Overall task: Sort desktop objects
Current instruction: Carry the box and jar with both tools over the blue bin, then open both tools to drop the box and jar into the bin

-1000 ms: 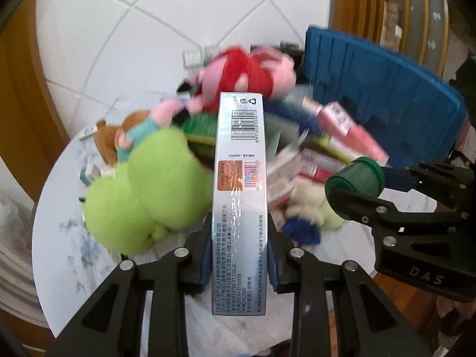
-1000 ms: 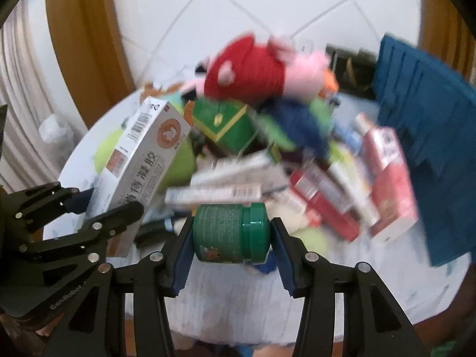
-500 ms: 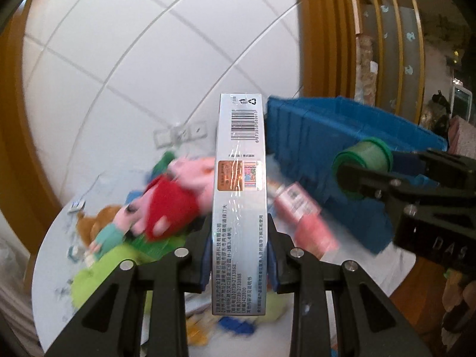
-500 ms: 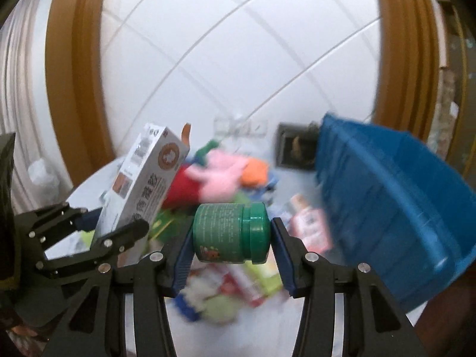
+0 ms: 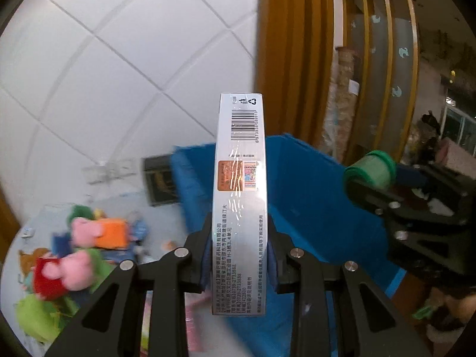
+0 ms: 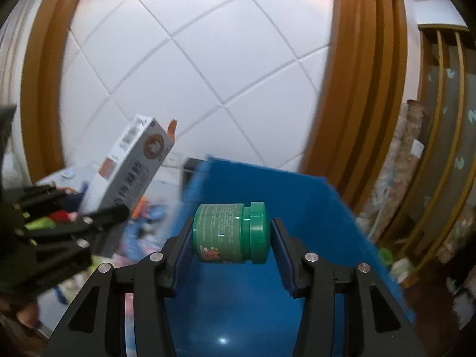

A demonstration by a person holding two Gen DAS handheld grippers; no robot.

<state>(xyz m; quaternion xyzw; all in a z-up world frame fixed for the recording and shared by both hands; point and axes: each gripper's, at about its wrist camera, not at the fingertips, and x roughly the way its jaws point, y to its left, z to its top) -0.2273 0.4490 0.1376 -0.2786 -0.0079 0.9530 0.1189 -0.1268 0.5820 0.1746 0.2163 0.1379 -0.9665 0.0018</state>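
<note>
The left claw [image 5: 239, 264] grips a light, crushable carton [image 5: 240, 184] by its narrow sides, while the right claw [image 6: 230, 241] clamps a rigid, slippery green jar [image 6: 230, 233] end to end above the blue bin [image 6: 312, 217].

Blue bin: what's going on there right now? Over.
Left gripper clamps grey box. Right gripper clamps green jar. Both above blue bin. Nothing blocking.

left gripper [image 5: 239, 255] with box [image 5: 239, 196]: up from toy pile [image 5: 74, 267], now over blue bin [image 6: 267, 312] | right gripper [image 6: 230, 238] with green jar [image 6: 230, 233]: likewise over bin
</note>
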